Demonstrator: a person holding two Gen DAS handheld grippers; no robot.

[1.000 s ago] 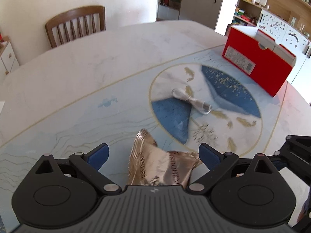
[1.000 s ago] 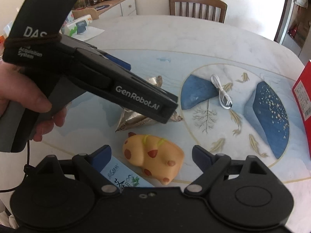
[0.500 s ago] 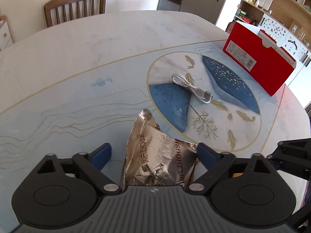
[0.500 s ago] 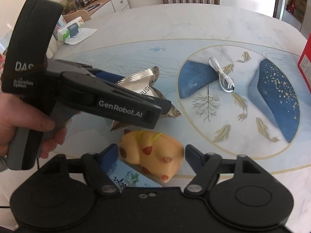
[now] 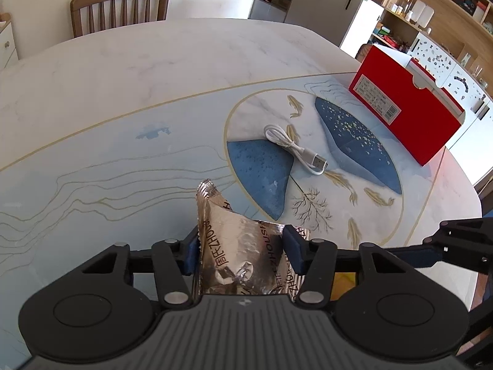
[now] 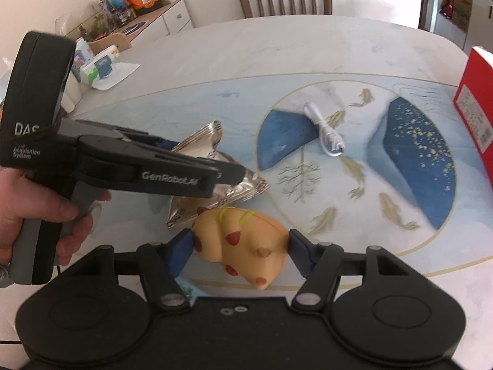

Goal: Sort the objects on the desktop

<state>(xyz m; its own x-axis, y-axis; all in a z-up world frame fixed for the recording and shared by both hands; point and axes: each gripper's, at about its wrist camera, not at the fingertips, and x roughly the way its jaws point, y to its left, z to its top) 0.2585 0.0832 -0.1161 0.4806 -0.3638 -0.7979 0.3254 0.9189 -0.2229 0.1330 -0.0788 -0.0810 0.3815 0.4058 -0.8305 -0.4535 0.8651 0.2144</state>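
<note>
My left gripper (image 5: pixel 240 251) is shut on a crinkled silver foil snack packet (image 5: pixel 237 243), its blue pads pressing both sides. The packet also shows in the right wrist view (image 6: pixel 209 141), under the left gripper's black body (image 6: pixel 148 166). My right gripper (image 6: pixel 240 248) is shut on a yellow squishy toy with red-brown spots (image 6: pixel 243 240), held between its blue pads. A coiled white USB cable (image 5: pixel 292 148) lies on the table's blue-and-white fish medallion; it also shows in the right wrist view (image 6: pixel 326 132).
A red shoebox (image 5: pixel 406 108) stands at the table's right edge. A wooden chair (image 5: pixel 120 6) is at the far side. A blue printed packet (image 6: pixel 188 291) lies under the right gripper. A tissue pack (image 6: pixel 98 67) sits on the far left.
Both grippers have closed: the left onto the foil packet, the right onto the yellow toy. The left gripper has also moved further over the packet.
</note>
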